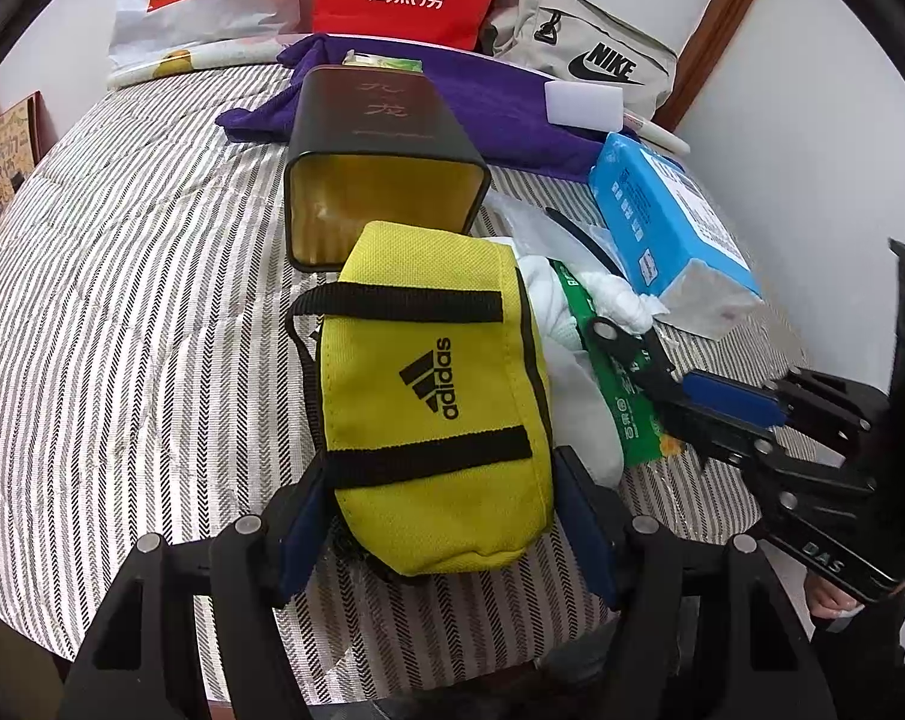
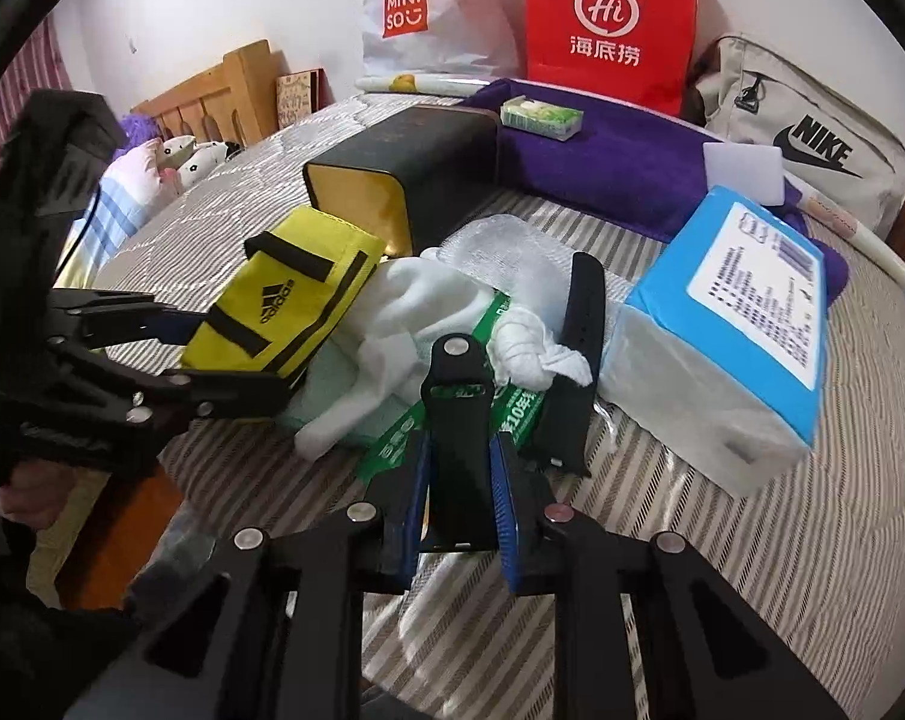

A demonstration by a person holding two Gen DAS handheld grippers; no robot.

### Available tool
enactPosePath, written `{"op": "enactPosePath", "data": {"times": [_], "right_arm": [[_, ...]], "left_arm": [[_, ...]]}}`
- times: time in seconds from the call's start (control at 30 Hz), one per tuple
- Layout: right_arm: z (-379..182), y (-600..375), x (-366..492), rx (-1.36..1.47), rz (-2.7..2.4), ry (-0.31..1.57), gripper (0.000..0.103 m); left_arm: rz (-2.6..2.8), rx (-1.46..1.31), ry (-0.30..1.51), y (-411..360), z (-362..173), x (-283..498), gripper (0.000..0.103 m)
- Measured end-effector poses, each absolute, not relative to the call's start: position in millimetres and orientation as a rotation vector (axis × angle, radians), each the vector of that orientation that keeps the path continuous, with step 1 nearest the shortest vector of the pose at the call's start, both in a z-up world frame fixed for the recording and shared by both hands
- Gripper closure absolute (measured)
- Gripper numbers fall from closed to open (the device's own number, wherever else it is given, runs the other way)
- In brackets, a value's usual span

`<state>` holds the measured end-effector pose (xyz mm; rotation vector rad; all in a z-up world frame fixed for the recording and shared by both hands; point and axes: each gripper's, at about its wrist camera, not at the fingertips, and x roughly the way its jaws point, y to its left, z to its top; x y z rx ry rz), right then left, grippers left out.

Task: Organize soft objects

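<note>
A yellow Adidas pouch [image 1: 434, 384] with black straps sits between my left gripper's [image 1: 440, 525] blue pads, which press on its two sides near its lower end. In the right wrist view the same pouch [image 2: 296, 306] juts out of the left gripper [image 2: 230, 354] at the left. My right gripper [image 2: 458, 441] is shut on a black strap [image 2: 455, 408] with a silver stud, held over a green packet [image 2: 398, 438]. White socks [image 2: 392, 312] and a knotted white cloth [image 2: 542, 354] lie just behind it on the striped bed [image 2: 722, 540].
A black tin [image 2: 404, 174] with a yellow inside lies open-ended behind the pouch. A blue tissue pack [image 2: 734, 324], a second black strap [image 2: 578, 360], bubble wrap [image 2: 500, 240] and a purple towel [image 2: 602, 144] crowd the right. Bags line the wall, among them a red bag [image 2: 608, 24].
</note>
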<state>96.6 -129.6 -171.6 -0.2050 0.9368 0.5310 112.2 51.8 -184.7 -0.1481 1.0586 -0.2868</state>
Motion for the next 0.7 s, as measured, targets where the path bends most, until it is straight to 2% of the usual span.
{"op": "enactPosePath", "data": {"times": [0.43,0.6,0.7], "right_arm": [[-173,-204,82,-0.170,0.346,0.957,0.083],[-186,-211,86,-0.164,0.350,0.980,0.082],[-191,-208,90,-0.157,0.359,0.984,0.082]], "left_arm": [[-0.246,-0.079,1.045,38,-185,107,0.035],[-0.228,-0.066,1.047,37,-184,108,0.033],[-0.211,-0.041,1.045,35,-185,109,0.028]]}}
